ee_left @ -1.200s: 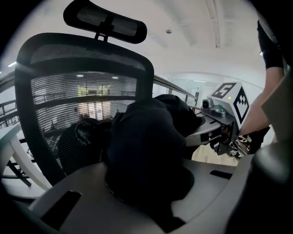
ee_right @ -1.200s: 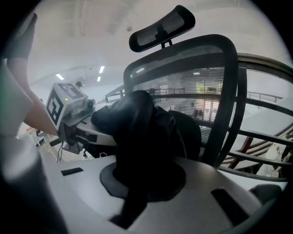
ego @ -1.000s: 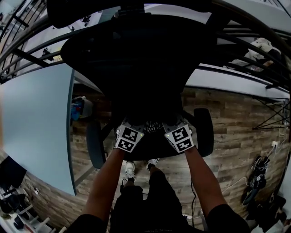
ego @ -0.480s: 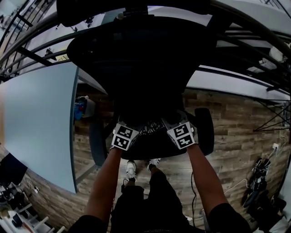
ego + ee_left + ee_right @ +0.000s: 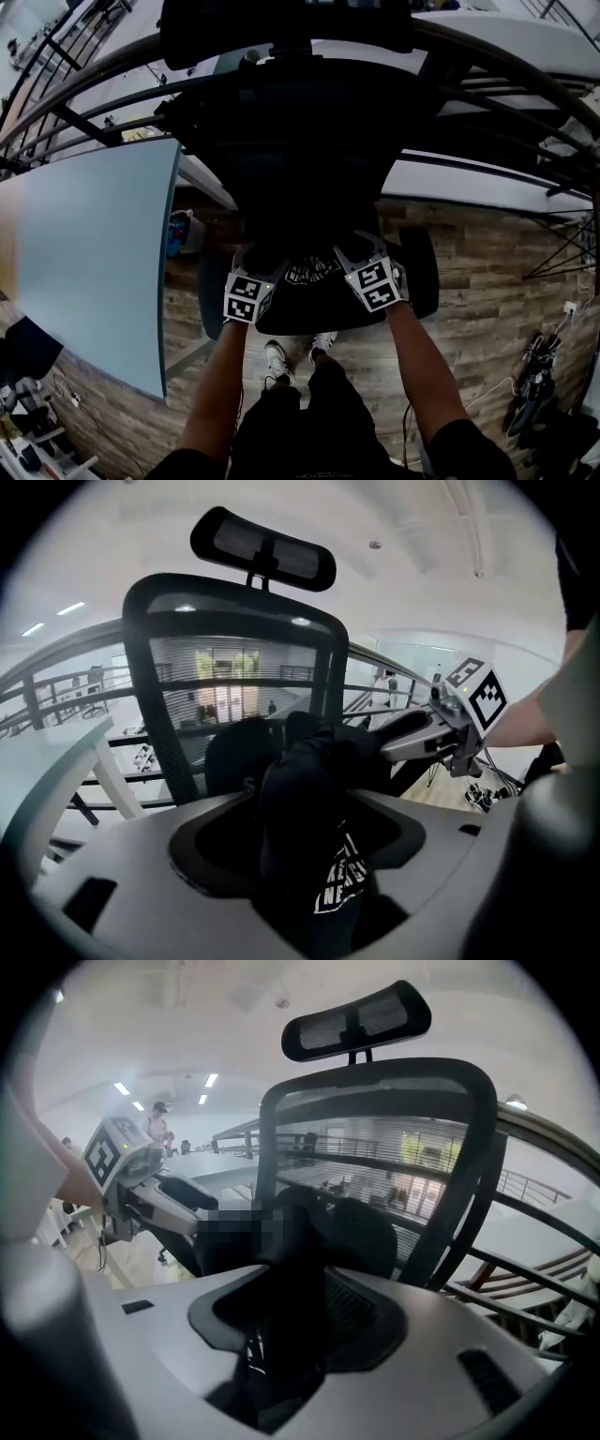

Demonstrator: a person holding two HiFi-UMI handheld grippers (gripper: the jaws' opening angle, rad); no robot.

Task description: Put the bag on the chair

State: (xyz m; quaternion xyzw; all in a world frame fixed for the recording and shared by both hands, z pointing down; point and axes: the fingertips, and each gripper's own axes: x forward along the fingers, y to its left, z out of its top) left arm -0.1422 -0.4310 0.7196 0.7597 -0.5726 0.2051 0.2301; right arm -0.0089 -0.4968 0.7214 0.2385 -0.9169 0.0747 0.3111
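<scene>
Office chair [image 5: 281, 141] with a dark mesh back fills the head view from centre up to 12 o'clock. On its seat, just below centre, lies the black bag [image 5: 314, 272] with white print. The left gripper [image 5: 255, 267] sits at the bag's 8 o'clock and the right gripper [image 5: 354, 258] at its 3 o'clock. Both claws have just been opening and stand spread, with bag fabric loose between the jaws.

Black bag [image 5: 298, 1237], right gripper [image 5: 295, 1321] jaws just opened around it, seemingly on chair [image 5: 473, 1138]

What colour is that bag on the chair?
Black, with white lettering; the bag shows best in the left gripper view.
</scene>
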